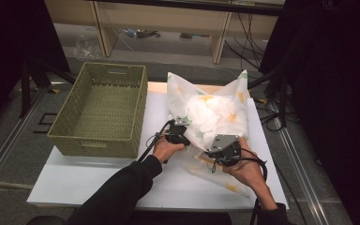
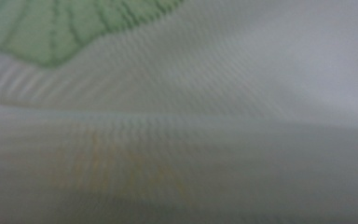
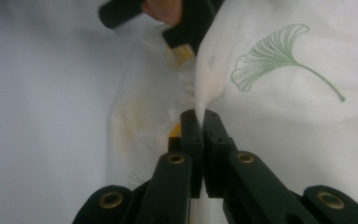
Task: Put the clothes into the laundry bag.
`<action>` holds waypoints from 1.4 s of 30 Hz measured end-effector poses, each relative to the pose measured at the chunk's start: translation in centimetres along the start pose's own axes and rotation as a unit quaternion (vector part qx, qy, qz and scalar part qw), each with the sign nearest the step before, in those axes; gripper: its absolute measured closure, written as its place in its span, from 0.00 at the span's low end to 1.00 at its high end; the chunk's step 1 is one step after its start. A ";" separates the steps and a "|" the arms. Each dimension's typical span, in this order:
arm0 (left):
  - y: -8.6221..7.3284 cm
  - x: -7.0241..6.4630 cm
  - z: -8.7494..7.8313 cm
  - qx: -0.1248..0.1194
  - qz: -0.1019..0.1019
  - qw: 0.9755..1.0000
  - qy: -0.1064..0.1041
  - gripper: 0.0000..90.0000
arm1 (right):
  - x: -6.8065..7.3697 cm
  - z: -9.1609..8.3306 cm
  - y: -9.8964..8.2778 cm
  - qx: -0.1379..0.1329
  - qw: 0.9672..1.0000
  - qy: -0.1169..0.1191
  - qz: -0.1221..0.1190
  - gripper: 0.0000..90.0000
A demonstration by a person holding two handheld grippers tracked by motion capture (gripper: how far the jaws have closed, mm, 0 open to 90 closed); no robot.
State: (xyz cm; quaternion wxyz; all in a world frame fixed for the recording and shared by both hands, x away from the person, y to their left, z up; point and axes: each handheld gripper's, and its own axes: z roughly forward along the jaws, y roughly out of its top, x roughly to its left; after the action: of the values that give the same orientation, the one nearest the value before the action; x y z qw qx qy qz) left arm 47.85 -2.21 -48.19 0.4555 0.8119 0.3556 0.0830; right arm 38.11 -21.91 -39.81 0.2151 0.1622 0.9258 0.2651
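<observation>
A white pillowcase [image 1: 211, 112] printed with green and yellow ginkgo leaves lies stuffed and puffy on the white table [image 1: 98, 183]. My right gripper [image 3: 201, 119] is shut on a fold of its cloth near the front edge, and it sits under a grey plate in the high view [image 1: 207, 152]. My left gripper [image 1: 186, 130] rests against the pillowcase's left side, close to the right one. Blurred cloth with a green leaf [image 2: 51, 28] covers the left gripper view and hides its jaws. The left gripper's black parts [image 3: 186, 28] lie beyond the pinched fold.
An empty olive wicker basket [image 1: 98, 143] stands on the table's left half, beside the pillowcase. A wooden shelf frame [image 1: 159, 18] and cables lie on the floor behind. Dark drapes flank both sides.
</observation>
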 end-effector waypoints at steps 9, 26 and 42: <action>-0.5 -0.8 -6.2 0.023 0.066 0.993 0.099 0.43 | -0.5 -0.1 -0.5 0.002 1.000 -0.010 -0.001 1.00; -3.0 1.5 -3.6 0.091 0.016 0.988 0.125 0.48 | -1.0 -0.5 -1.1 0.006 1.000 -0.017 0.007 1.00; -5.2 0.2 -9.7 0.053 0.040 0.997 0.028 0.98 | -0.5 0.6 -1.2 0.015 1.000 -0.008 0.009 1.00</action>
State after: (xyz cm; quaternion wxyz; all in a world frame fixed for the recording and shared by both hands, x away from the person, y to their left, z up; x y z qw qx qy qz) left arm 40.97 6.27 -46.80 0.3981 0.8459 0.3392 0.1046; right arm 38.62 -22.84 -40.78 0.2172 0.1761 0.9264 0.2521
